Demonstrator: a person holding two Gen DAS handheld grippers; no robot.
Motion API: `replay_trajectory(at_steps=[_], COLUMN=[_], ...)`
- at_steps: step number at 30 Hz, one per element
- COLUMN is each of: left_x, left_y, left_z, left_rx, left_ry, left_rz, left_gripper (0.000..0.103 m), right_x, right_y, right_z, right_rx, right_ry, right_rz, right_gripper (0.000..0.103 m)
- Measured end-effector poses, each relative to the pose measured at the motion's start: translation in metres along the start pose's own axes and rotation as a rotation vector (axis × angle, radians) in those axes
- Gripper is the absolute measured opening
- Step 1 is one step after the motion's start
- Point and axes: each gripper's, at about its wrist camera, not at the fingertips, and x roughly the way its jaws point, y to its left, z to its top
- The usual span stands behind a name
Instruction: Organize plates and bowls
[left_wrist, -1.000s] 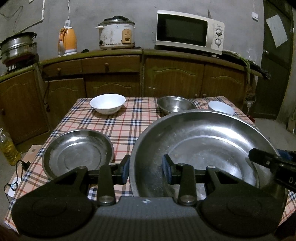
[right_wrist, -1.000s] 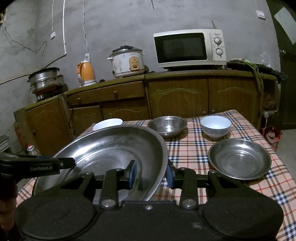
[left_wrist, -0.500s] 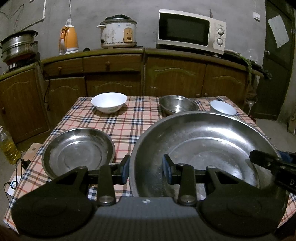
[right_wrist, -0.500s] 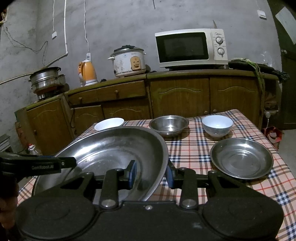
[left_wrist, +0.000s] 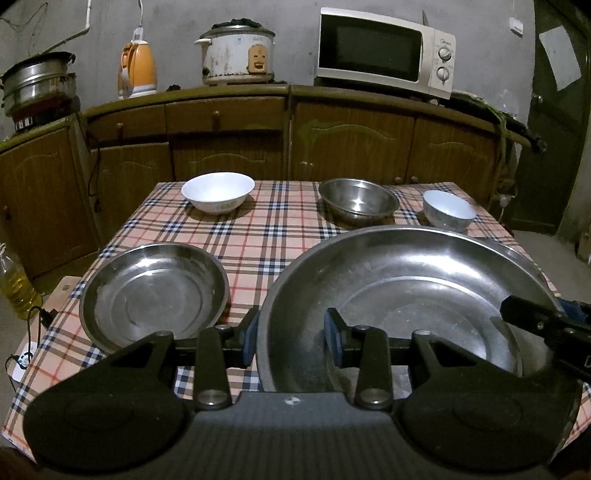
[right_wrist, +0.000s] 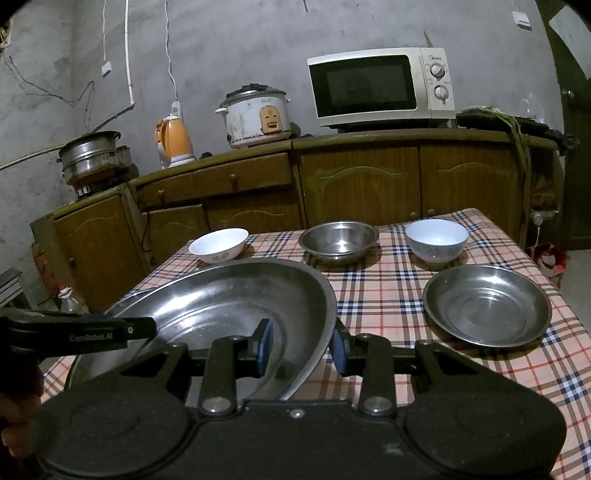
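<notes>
A large steel basin hangs slightly tilted over the near part of the checked table, held from both sides. My left gripper is shut on its left rim, one pad outside the wall and one inside. My right gripper clamps the right rim the same way. A shallow steel plate lies left of the basin, and another steel plate lies to its right. Along the far edge stand a white bowl, a steel bowl and a pale blue bowl.
Wooden cabinets run behind the table and carry a microwave, a rice cooker and an orange kettle. An oil bottle stands on the floor at the left. A dark door is at the right.
</notes>
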Motion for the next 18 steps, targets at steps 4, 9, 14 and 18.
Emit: replay_trajectory(at_steps=[4,9,14,18], left_x=[0.0019,0.0039,0.0045,0.0055], left_y=[-0.0001,-0.0006,-0.0013,-0.0014], left_z=[-0.0005,-0.0001,-0.0008,-0.0015], left_rx=[0.001,0.001,0.000,-0.003], left_ry=[0.007,0.011,0.016,0.019], left_rz=[-0.001,-0.001,0.000,0.001], left_gripper=[0.037,0.037,0.037,0.038], right_x=[0.0007,0.0016,0.0039,0.0049], right_y=[-0.0004,-0.0008,-0.0012,-0.0013], right_z=[-0.0009,-0.0009,-0.0018,-0.0032], right_rx=[0.004,0.005,0.006,0.008], right_ry=[0.004,0.006,0.012,0.017], right_rz=[0.001,0.002,0.001,0.003], right_gripper=[0.042,0.042,0.042,0.042])
